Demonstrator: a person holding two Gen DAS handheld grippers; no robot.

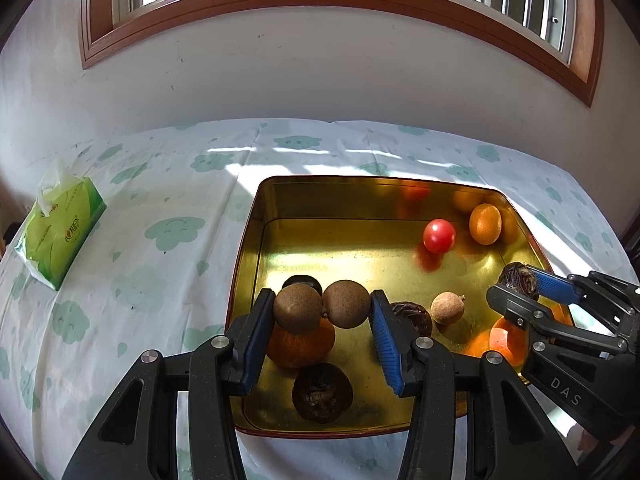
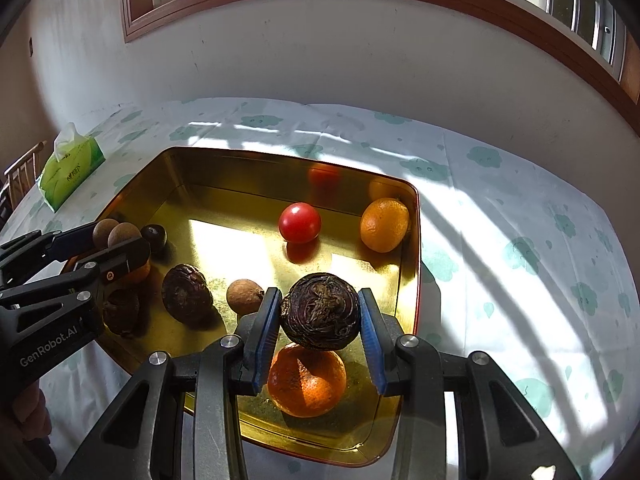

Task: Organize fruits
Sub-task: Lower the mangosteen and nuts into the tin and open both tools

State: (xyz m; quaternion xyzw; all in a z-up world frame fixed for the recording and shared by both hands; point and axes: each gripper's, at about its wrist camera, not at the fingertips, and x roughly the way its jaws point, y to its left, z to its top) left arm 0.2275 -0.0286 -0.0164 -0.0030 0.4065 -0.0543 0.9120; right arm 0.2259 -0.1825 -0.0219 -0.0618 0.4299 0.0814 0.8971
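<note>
While both grippers hang above the gold tray (image 2: pixel 408 240), left gripper (image 1: pixel 322 308) clamps two longans (image 1: pixel 320 306). Right gripper (image 2: pixel 320 314) clamps a dark wrinkled fruit (image 2: pixel 320 316), with an orange (image 2: pixel 306 384) directly beneath.

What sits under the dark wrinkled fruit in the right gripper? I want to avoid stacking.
Below the dark wrinkled fruit, clamped in the right gripper, an orange rests on the gold tray. The orange's top is hidden, so contact cannot be told.
</note>
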